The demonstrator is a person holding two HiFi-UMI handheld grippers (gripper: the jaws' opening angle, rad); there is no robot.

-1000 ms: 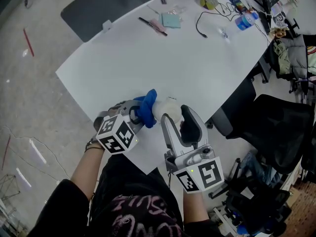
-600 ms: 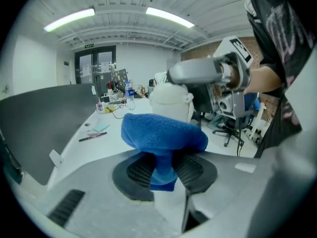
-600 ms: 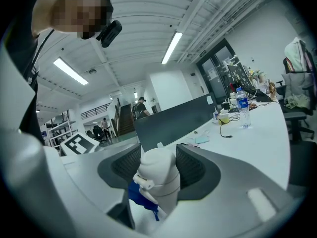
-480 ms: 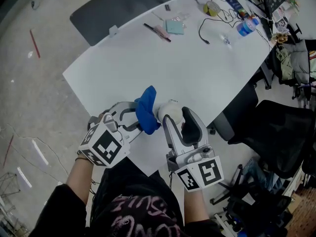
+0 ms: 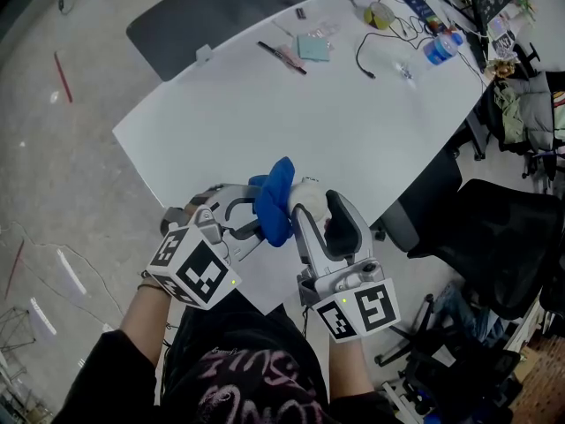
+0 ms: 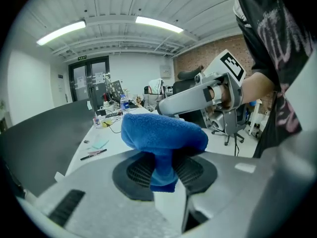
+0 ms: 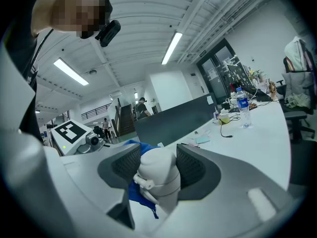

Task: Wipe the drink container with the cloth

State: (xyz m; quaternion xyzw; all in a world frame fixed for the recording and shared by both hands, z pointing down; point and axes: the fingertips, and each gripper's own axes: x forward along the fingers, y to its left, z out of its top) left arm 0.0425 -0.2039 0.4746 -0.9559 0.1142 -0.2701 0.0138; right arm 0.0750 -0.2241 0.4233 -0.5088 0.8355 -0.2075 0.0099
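The drink container point(image 5: 306, 193) is a small white bottle with a cap, held off the white table point(image 5: 265, 113) near its front edge. My right gripper point(image 5: 316, 210) is shut on the container point(image 7: 157, 175), its dark pads on both sides of the body. A blue cloth point(image 5: 275, 200) is pinched in my left gripper point(image 5: 258, 217) and bunches out beyond the jaws point(image 6: 161, 138). The cloth lies against the container's left side, and part of it point(image 7: 140, 195) hangs below the container in the right gripper view.
At the table's far end lie a pen point(image 5: 282, 58), a teal pad point(image 5: 312, 48), a black cable point(image 5: 378, 49), a yellow tape roll point(image 5: 381, 12) and a water bottle point(image 5: 439, 48). Black office chairs point(image 5: 494, 228) stand to the right, off the table's edge.
My left gripper has swung the cloth from the container's lower left up along its side. The right gripper and container have stayed almost still.
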